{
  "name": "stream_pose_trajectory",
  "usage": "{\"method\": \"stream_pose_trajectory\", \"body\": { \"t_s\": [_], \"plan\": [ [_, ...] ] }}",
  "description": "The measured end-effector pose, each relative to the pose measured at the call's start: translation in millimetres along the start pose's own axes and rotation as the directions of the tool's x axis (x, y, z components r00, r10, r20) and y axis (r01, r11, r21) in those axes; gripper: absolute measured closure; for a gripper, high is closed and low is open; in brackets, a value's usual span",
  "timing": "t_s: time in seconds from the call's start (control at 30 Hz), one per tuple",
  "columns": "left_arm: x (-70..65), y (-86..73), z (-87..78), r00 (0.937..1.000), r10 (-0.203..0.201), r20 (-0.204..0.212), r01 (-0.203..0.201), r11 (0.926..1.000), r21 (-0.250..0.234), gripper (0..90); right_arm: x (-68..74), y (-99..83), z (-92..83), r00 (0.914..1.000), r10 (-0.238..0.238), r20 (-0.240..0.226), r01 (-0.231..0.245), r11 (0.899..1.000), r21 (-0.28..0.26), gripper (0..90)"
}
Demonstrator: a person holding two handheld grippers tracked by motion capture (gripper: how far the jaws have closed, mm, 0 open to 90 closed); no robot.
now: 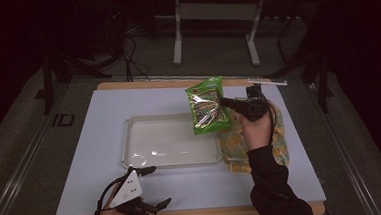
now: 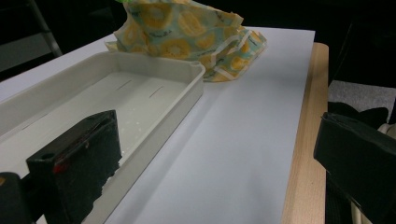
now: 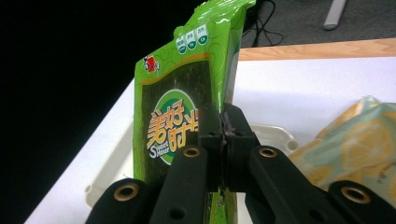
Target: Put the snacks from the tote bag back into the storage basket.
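White mat: tray w/ lemon-print bag just beside

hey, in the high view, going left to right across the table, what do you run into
left gripper → white tray → green snack packet → right gripper, shut on the packet's edge. The yellow lemon-print bag lies under that hand, so its place in the order is unclear.

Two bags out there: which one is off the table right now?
The green snack packet, pinched in the right gripper jaws above the white tray. The yellow lemon-print bag lies on the table beside the tray, touched by neither gripper.
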State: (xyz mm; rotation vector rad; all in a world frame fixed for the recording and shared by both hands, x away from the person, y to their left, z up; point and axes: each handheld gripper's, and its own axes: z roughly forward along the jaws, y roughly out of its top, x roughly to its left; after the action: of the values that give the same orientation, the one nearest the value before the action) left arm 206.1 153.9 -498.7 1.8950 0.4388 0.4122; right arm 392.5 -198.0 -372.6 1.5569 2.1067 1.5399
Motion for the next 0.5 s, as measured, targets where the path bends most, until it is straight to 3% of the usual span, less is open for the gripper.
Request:
{"method": "stream_pose_trajectory", "body": {
  "t_s": [0.5],
  "plan": [
    [0.1, 0.2, -0.8, 1.0, 0.002, -0.001, -0.002, 1.0, -0.004, 1.2, 7.6, -8.5, 14.8, 0.9988, 0.031, -0.039, -0.032, 0.999, -0.021, 88.1]
  ]
}}
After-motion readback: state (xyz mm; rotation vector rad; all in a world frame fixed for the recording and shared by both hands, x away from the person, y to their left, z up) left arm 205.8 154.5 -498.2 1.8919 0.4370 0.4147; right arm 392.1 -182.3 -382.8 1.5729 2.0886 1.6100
